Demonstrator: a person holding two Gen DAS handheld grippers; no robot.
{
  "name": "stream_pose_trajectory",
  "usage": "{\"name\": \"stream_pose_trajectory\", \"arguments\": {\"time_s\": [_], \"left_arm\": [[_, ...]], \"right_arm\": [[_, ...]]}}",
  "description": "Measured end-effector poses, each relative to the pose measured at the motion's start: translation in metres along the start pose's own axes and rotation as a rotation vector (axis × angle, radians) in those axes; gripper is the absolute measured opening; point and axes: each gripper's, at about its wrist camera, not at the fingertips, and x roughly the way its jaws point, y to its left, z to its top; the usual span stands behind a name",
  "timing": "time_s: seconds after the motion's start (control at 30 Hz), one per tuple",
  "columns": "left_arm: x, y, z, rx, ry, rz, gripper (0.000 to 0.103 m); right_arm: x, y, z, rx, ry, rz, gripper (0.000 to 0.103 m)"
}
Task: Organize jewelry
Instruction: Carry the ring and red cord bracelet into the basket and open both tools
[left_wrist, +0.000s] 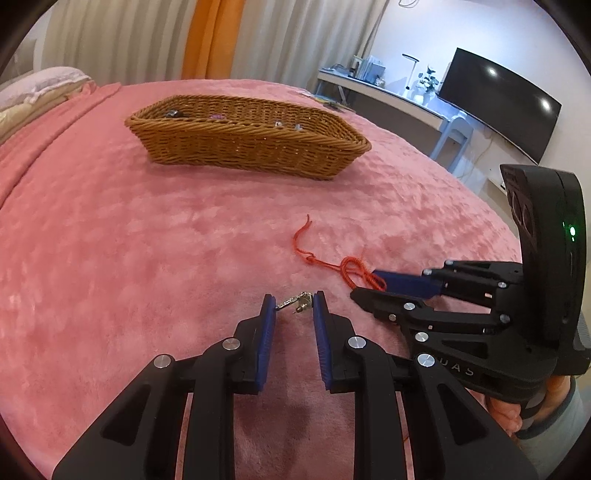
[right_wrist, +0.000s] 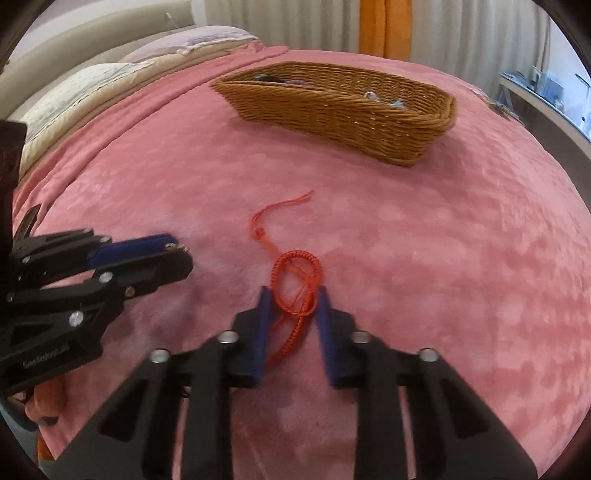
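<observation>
Basket (left_wrist: 243, 147) near far edge | blanket (left_wrist: 129, 240) open between (tongs low)

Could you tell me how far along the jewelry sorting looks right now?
Some small pieces already lie in the wicker basket. In hand: the left gripper pinches a small silver earring, and the right gripper closes on the red cord bracelet on the pink blanket. Both still need carrying to the basket.

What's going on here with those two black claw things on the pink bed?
A person is tidying jewelry using two handheld grippers. The left gripper pinches a small silver earring at its tips; the right gripper is closed on a red braided cord bracelet. Both sit low on the pink blanket. A wicker basket beyond already holds a few pieces.
</observation>
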Motion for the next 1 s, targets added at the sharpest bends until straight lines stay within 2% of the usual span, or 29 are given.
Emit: {"name": "stream_pose_trajectory", "arguments": {"time_s": [0.03, 0.3, 0.5, 0.73, 0.87, 1.0], "left_arm": [[-0.002, 0.001, 0.000, -0.003, -0.007, -0.002, 0.019], [-0.027, -0.003, 0.003, 0.001, -0.098, -0.027, 0.019], [-0.055, -0.019, 0.023, 0.059, -0.185, -0.020, 0.019], [-0.076, -0.025, 0.081, 0.104, -0.290, 0.017, 0.019], [-0.071, -0.020, 0.123, 0.121, -0.341, 0.033, 0.019], [-0.055, -0.014, 0.161, 0.121, -0.371, 0.051, 0.019]], "right_arm": [[-0.002, 0.002, -0.001, -0.010, -0.006, 0.004, 0.007], [-0.033, 0.005, -0.001, -0.018, -0.107, 0.019, 0.006], [-0.080, -0.004, 0.025, -0.007, -0.220, -0.005, 0.006], [-0.128, -0.013, 0.084, -0.057, -0.395, -0.041, 0.006], [-0.127, -0.025, 0.125, -0.051, -0.446, -0.052, 0.006], [-0.106, -0.042, 0.165, -0.021, -0.458, -0.049, 0.006]]}}
